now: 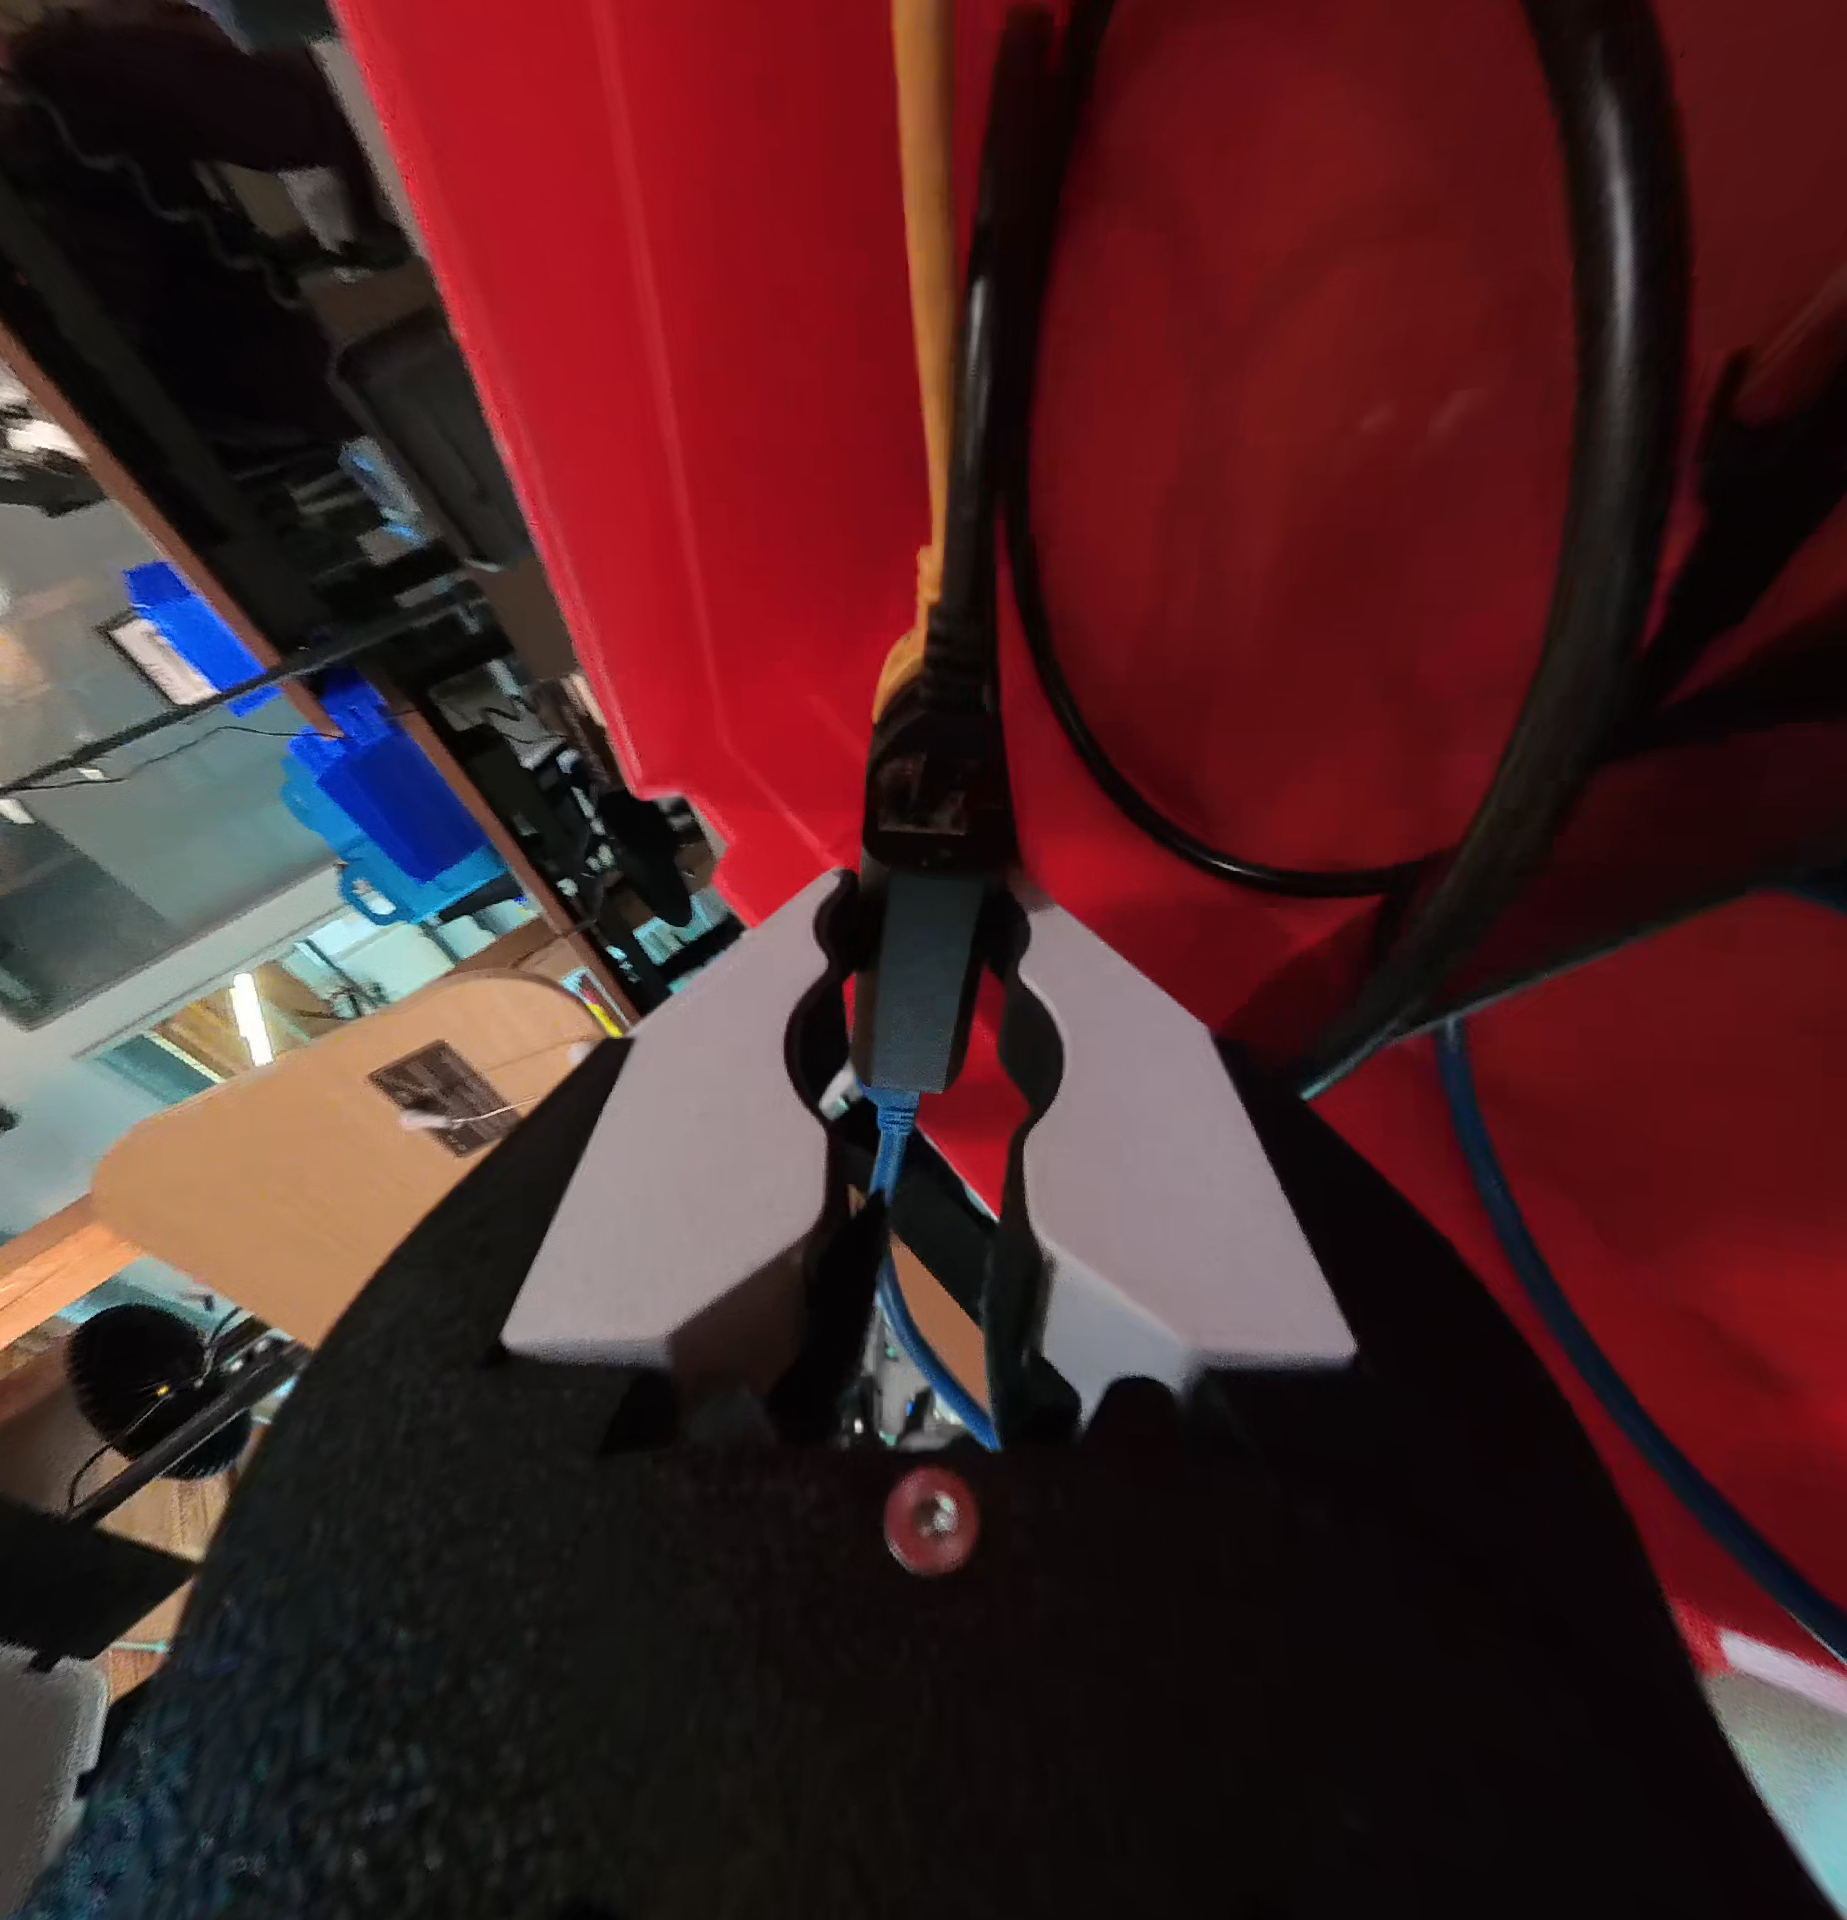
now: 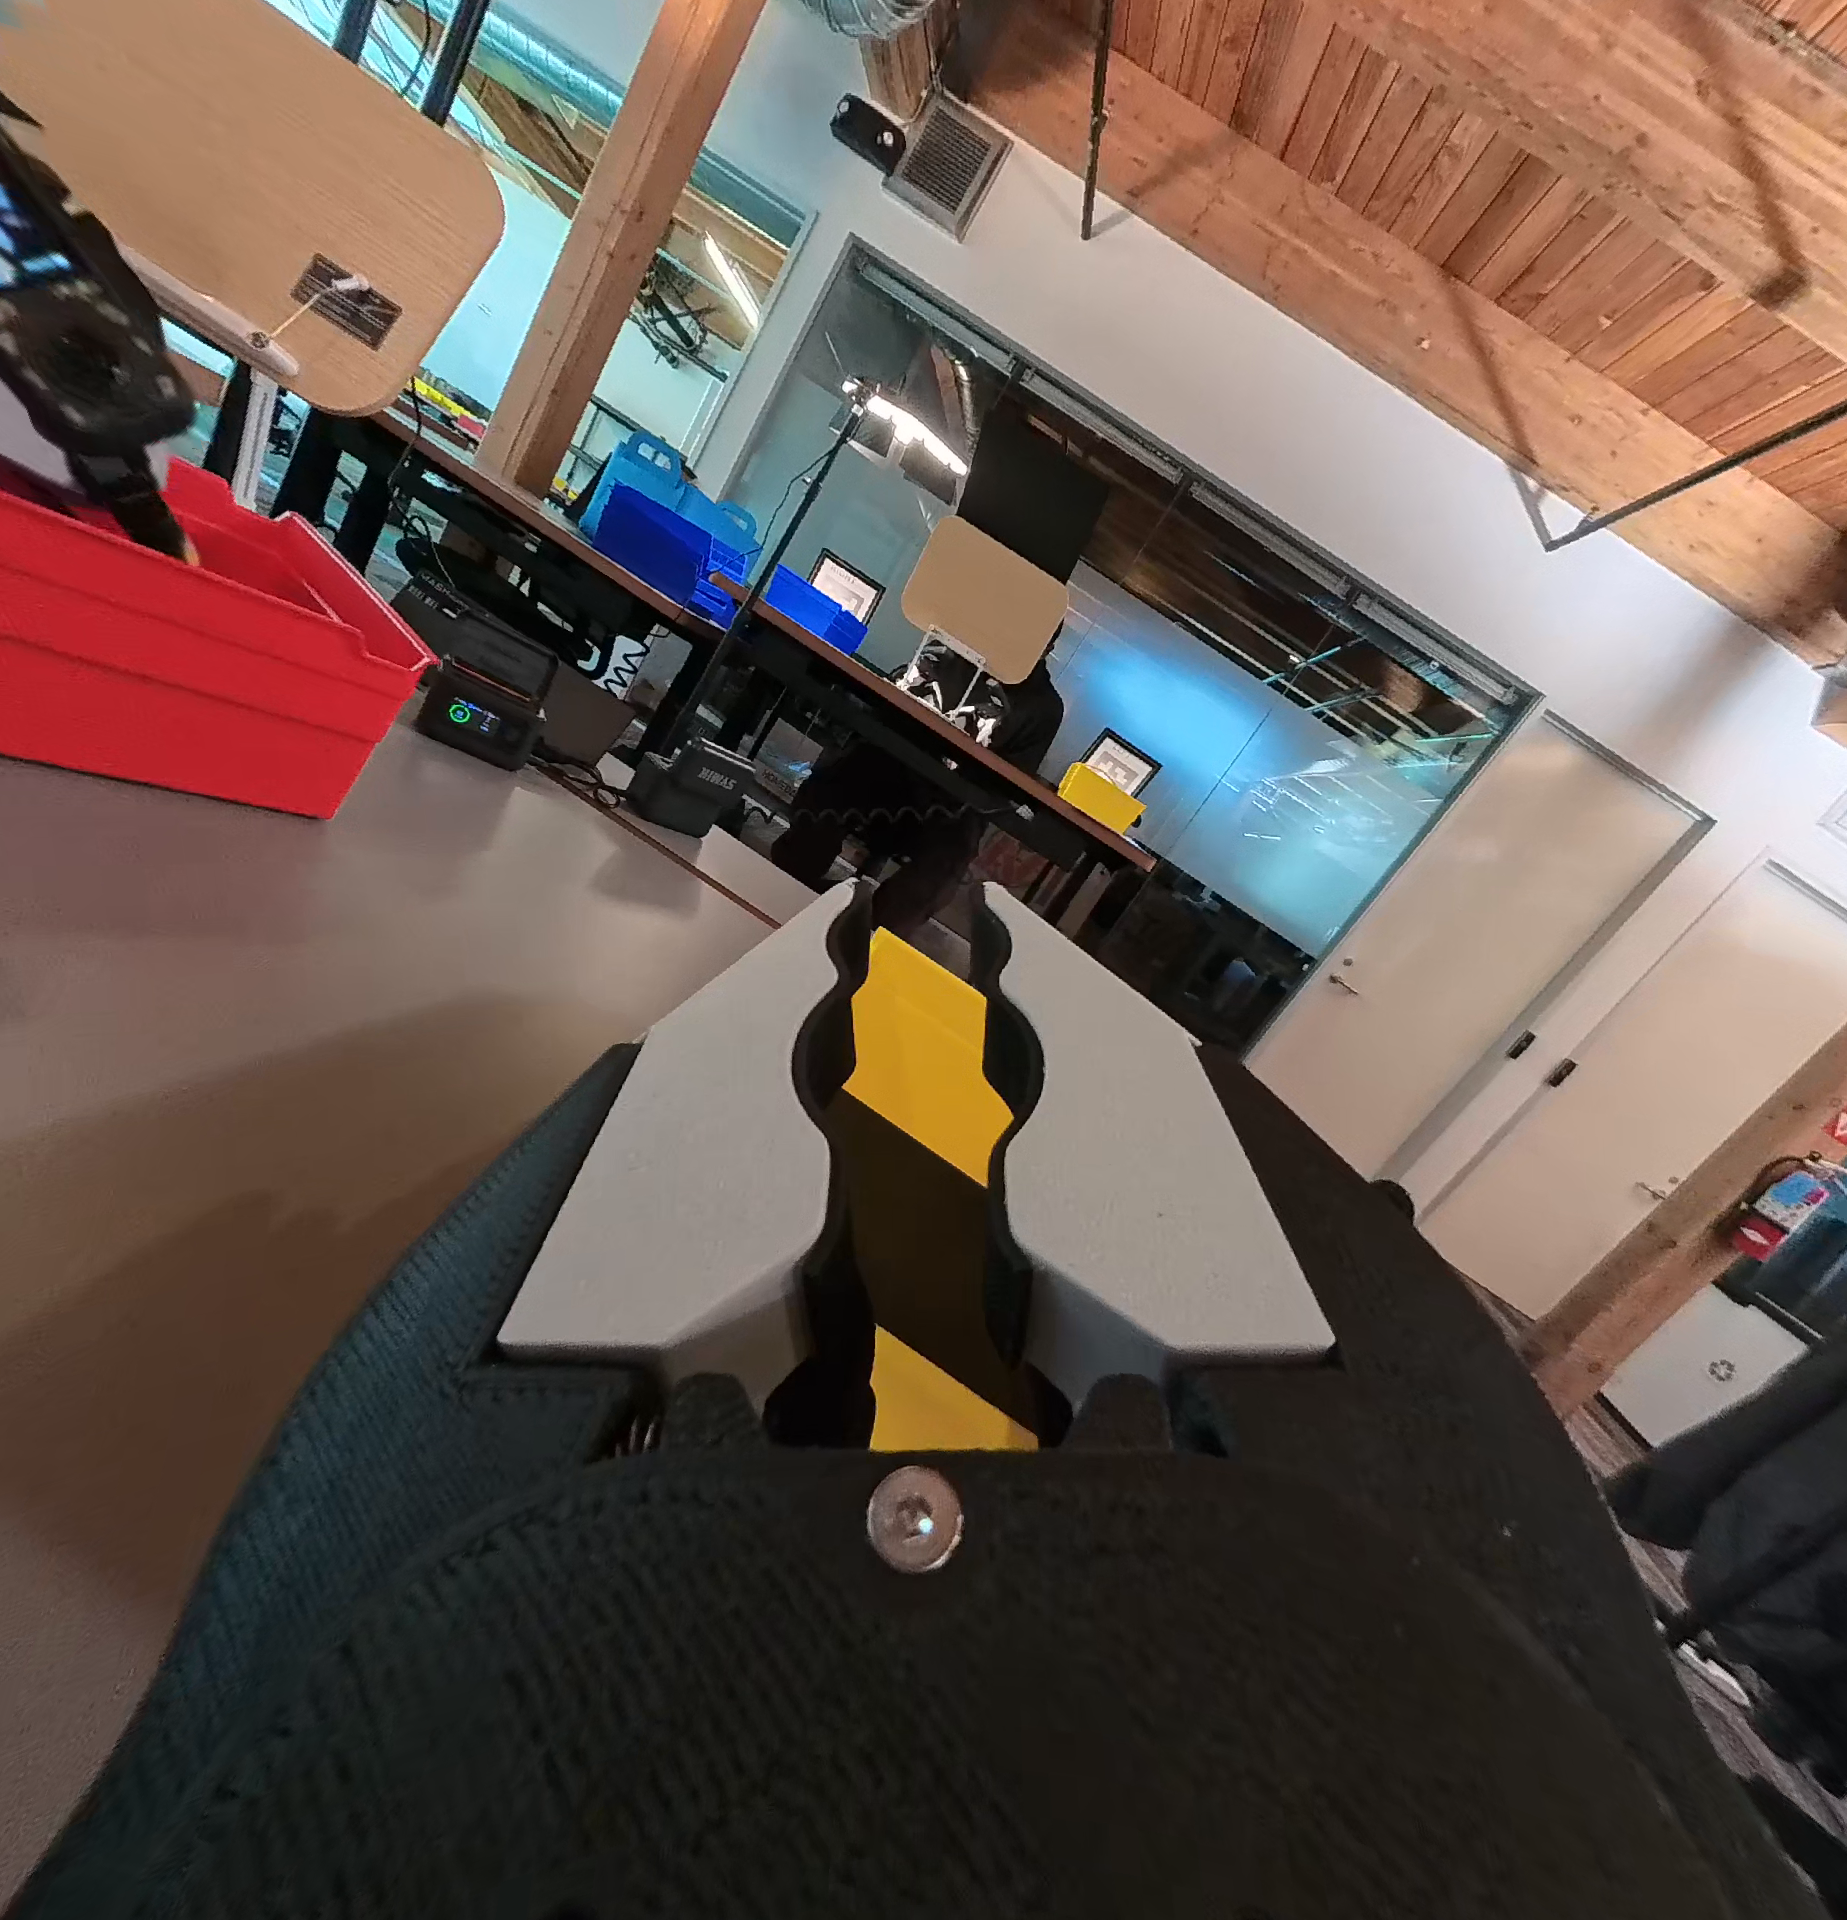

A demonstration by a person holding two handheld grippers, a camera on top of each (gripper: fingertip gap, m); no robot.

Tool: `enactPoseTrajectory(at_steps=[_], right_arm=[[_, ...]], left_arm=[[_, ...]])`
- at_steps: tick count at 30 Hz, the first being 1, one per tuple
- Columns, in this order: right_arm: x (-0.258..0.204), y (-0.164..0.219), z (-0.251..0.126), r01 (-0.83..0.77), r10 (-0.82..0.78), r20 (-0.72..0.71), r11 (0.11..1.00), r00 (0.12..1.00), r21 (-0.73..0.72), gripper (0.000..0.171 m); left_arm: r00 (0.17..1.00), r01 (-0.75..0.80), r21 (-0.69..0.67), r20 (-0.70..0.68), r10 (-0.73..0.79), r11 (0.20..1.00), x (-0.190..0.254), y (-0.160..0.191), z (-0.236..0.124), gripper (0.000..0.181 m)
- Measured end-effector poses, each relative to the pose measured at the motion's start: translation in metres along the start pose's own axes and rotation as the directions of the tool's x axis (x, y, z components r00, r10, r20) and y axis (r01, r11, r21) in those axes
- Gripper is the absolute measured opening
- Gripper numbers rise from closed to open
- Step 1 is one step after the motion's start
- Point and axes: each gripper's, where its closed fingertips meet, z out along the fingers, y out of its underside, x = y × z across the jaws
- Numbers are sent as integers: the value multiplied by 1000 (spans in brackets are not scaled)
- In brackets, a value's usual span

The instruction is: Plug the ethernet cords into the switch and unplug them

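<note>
In the left wrist view my left gripper (image 1: 919, 904) is shut on a small grey switch box (image 1: 914, 987), gripped by its sides. A blue ethernet cord (image 1: 893, 1153) goes into its near end and runs back between my fingers. A black plug (image 1: 924, 800) sits at its far end, with a black cord (image 1: 976, 364) and an orange cord (image 1: 924, 312) leading away over the red bin (image 1: 711, 416). My right gripper (image 2: 921, 904) hangs over the table edge, its jaws a narrow gap apart with nothing between them. Yellow-and-black striping (image 2: 924, 1049) shows through the gap.
A thick black cable loop (image 1: 1584, 520) and more blue cord (image 1: 1521, 1247) lie in the red bin. In the right wrist view the red bin (image 2: 171, 665) stands at the far left of the grey table (image 2: 327, 987), with the left gripper (image 2: 98, 384) above it. A small black device (image 2: 483, 712) sits beyond the bin. One gripper's finger ends stand about 50 cm off the other's.
</note>
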Motion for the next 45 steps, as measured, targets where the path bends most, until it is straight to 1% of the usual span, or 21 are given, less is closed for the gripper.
enactPoseTrajectory(at_steps=[3,5,8,10,13,16,19,24,26,28,31,34,35,37,39,41,43,45], right_arm=[[1,-1,-1,-3,3,-6,1000,1000,6,17],[1,-1,-1,-9,10,-6,1000,1000,7,17],[-1,0,2,-17,17,1,1000,1000,3,17],[-4,0,3,-21,21,9,1000,1000,3,17],[-8,-1,4,-17,17,17,1000,1000,2,17],[-10,-3,4,-8,8,17,1000,1000,7,16],[-12,-3,5,-3,3,20,1000,1000,6,16],[-11,-2,6,-7,7,19,1000,1000,3,16],[-11,-1,6,-9,9,19,1000,1000,1,16],[-10,-1,7,-10,10,19,1000,1000,4,16],[-8,-4,6,-14,13,18,1000,1000,17,16],[-8,-5,5,-9,9,20,1000,1000,20,16],[-8,-5,5,-7,7,20,1000,1000,22,16],[-7,-5,5,-4,3,18,1000,1000,23,16],[-5,-5,4,-8,8,13,1000,1000,24,16],[-3,-5,4,-20,20,9,999,1000,27,16],[-2,-4,5,-35,35,7,999,999,26,16],[-1,-4,5,-48,48,7,999,999,25,16]], left_arm=[[980,81,82,176,-94,993,-18,5,-17,22],[936,135,131,309,-170,982,-32,15,-36,22],[827,180,182,504,-249,967,-55,37,-79,22],[738,241,236,586,-335,941,-74,54,-113,22],[614,302,321,655,-441,898,-110,79,-169,22],[518,301,373,709,-479,878,-146,93,-224,21],[432,282,391,764,-480,876,-180,94,-279,21],[279,234,425,832,-479,875,-235,85,-367,21],[250,241,466,818,-518,851,-257,81,-396,21],[265,260,538,759,-595,802,-275,71,-413,22],[304,296,641,639,-706,708,-292,47,-421,22],[346,335,734,488,-801,591,-290,9,-410,21],[353,350,746,455,-817,567,-285,-5,-404,22],[383,366,726,453,-805,583,-269,-32,-387,22],[441,357,724,426,-790,590,-245,-65,-367,21],[496,363,725,383,-780,586,-216,-94,-343,21],[522,361,734,353,-777,576,-185,-115,-322,21],[562,325,746,341,-754,581,-152,-137,-303,21]])
